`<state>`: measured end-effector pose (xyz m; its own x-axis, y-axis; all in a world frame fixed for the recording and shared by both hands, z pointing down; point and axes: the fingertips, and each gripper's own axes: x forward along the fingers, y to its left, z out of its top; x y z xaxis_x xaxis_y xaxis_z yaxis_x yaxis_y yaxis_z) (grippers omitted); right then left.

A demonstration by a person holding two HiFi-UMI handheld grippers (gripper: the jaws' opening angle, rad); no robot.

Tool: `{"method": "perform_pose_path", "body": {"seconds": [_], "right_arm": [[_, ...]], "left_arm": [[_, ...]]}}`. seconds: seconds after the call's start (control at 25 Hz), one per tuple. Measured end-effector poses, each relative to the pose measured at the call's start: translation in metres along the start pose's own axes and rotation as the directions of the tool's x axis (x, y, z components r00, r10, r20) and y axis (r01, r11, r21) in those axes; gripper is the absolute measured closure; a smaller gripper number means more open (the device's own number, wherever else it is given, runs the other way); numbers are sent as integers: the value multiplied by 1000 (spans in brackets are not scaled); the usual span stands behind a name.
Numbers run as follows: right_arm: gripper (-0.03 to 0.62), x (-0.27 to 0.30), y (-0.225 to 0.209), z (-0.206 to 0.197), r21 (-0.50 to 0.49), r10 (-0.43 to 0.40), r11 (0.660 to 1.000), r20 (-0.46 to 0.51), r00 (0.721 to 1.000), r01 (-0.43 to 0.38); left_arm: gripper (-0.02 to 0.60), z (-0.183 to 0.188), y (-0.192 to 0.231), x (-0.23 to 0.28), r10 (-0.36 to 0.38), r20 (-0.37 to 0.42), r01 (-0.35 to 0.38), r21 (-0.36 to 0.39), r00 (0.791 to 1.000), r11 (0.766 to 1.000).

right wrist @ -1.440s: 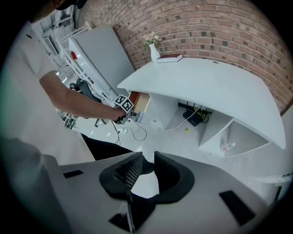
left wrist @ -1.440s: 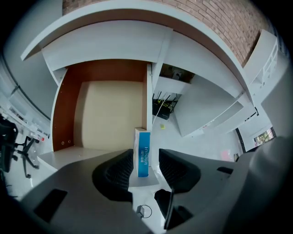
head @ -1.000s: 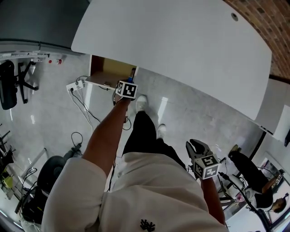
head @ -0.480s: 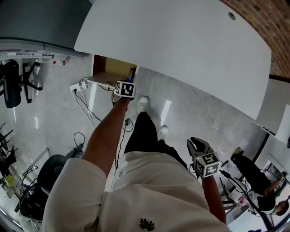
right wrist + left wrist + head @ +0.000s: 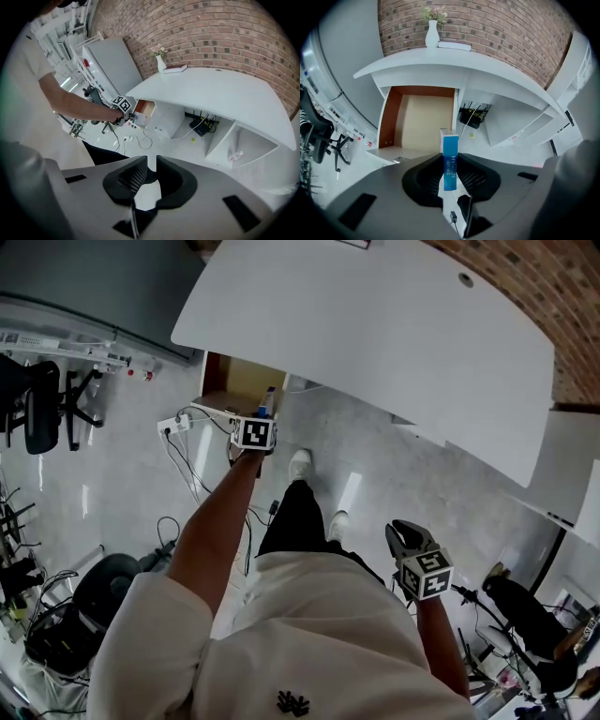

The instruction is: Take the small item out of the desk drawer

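Two grippers in view. Left gripper [image 5: 450, 163] is clamping a blue box [image 5: 450, 145] upright between its pads, jaws partly closed around it. Box is sitting out of the drawer [image 5: 389, 123], in the air in front of its open mouth under the desk [image 5: 454, 63]. Right gripper [image 5: 152, 171] is hanging low at the person's side, jaws a narrow gap apart, gripping nothing.

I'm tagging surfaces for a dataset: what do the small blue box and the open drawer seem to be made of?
Blue box: likely printed cardboard, slightly glossy; crisp folded edges, white lettering.
Drawer: looks like matte tan wood laminate or fibreboard inside, flat, even-toned; uncertain.
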<state>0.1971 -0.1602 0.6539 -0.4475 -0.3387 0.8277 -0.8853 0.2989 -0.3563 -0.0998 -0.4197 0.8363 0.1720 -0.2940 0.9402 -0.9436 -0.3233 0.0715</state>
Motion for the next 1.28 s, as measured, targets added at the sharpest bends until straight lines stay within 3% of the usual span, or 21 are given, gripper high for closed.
{"method": "perform_pose_path", "body": {"seconds": [0.52, 0.92, 1.28], "right_arm": [[523, -60, 7, -56, -72, 63, 996, 90, 994, -56], [545, -108, 27, -91, -155, 86, 986, 155, 984, -62], [549, -137, 42, -136, -168, 107, 983, 168, 980, -78]], "left_arm": [[483, -49, -55, -136, 14, 130, -9, -35, 991, 999], [483, -120, -110, -240, -26, 219, 34, -36, 975, 999], [483, -177, -160, -298, -80, 226, 85, -16, 971, 996]]}}
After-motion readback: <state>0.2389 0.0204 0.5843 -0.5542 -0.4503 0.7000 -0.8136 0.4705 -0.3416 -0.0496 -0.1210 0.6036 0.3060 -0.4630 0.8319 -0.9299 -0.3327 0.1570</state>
